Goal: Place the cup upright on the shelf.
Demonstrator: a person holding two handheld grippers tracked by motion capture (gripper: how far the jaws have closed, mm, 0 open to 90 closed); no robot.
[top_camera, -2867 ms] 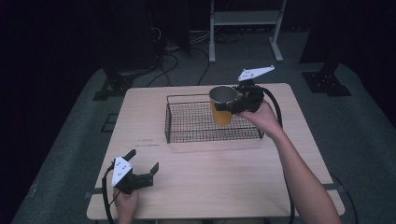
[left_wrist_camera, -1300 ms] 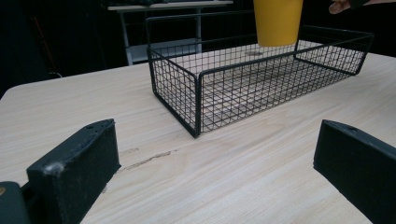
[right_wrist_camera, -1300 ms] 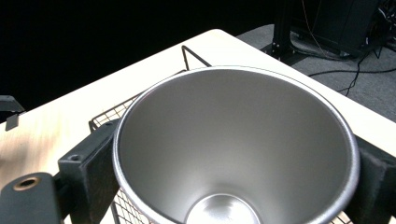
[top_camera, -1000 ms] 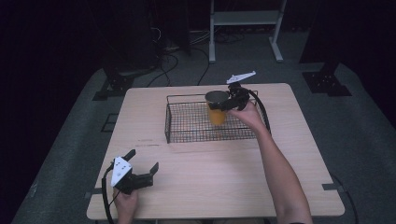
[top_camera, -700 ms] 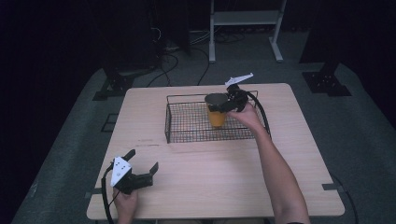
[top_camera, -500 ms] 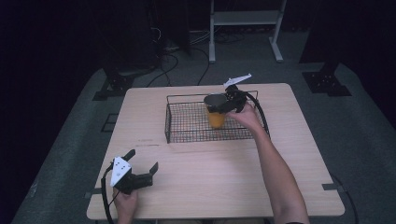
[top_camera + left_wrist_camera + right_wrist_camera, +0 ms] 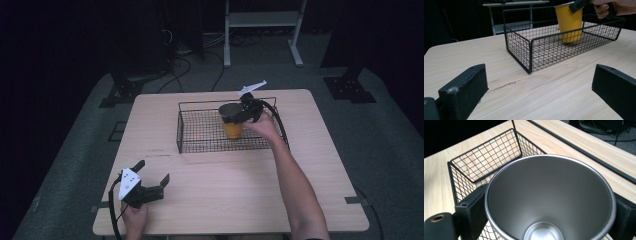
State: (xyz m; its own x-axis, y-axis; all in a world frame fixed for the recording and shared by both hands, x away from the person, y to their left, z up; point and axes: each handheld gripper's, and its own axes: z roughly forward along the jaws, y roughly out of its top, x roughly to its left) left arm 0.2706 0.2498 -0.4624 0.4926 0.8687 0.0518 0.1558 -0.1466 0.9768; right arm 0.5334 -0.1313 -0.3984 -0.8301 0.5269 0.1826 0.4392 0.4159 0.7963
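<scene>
right gripper (image 7: 239, 116) pinching yellow cup (image 7: 232, 128) – now lower, inside basket (image 7: 200, 144) at 3 o'clock end; placement nearly done. left gripper (image 7: 150, 180) spread, idle.

No readable text, labels or numbers anywhere.

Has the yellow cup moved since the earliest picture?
Yes. The yellow cup, held by the right tool, moved left and down into the wire basket.
</scene>
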